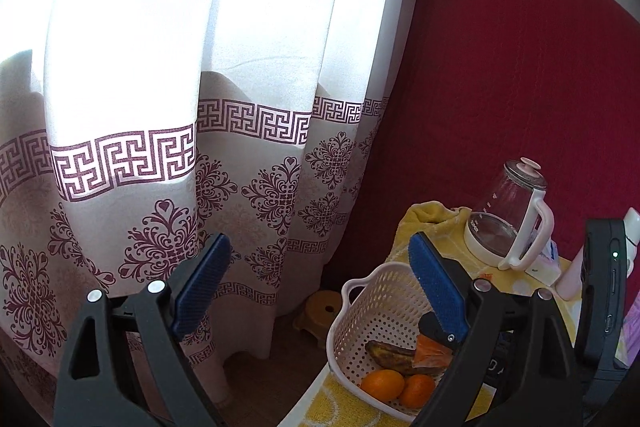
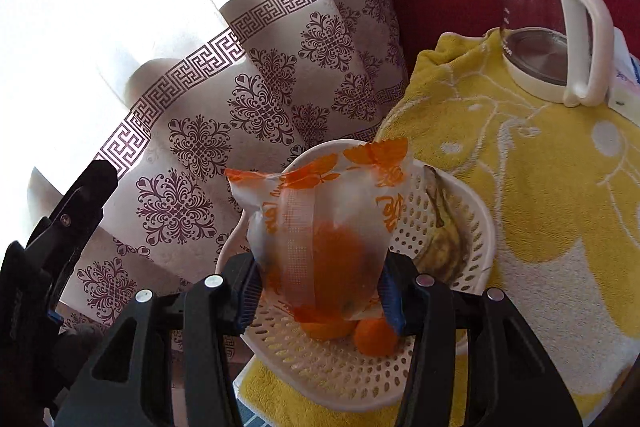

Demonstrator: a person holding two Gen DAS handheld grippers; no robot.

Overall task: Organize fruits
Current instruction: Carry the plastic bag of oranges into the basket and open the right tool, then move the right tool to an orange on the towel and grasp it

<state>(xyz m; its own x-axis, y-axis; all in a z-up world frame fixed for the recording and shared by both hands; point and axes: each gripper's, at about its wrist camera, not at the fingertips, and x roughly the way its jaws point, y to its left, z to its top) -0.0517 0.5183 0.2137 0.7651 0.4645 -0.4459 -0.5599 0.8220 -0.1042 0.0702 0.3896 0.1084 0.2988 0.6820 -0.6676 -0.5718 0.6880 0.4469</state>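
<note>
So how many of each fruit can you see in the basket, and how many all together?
Loose oranges: 2
Bananas: 1
Bagged oranges: 1, not yet let go; the right gripper holds it over the white basket
Total: 4

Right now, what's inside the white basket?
The white perforated basket holds two oranges, a browned banana, and the bagged orange that the right gripper grips above them. Its floor beneath the bag is hidden.
</note>
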